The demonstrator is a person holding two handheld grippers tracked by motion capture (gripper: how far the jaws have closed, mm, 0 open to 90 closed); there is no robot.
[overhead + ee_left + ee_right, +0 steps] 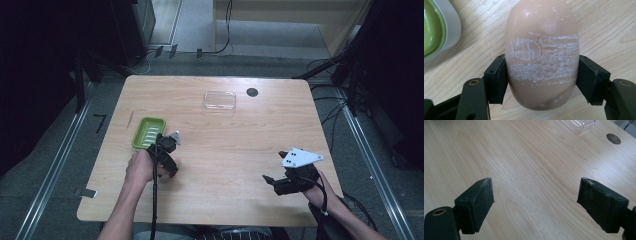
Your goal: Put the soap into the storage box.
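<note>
Left gripper [541, 75] clamps a bar of soap [541, 52] beside the green soap dish [148, 132]; right gripper [535, 205] is open and holds nothing

In the left gripper view the beige soap fills the centre of the frame, with both black pads pressing on its two sides, and a white scratched band crosses its middle. The wooden surface [606, 27] is seen behind it, and the dish with its grey rim shows at the upper left of that frame, near the soap but apart from it. In the high view the left gripper [165, 150] is left of centre, just right of the dish. The right gripper [290, 177] is at the lower right, jaws wide apart over bare wood. A clear plastic lid [219, 100] lies in the upper middle, and a dark round hole [252, 92] is just to its right
</note>
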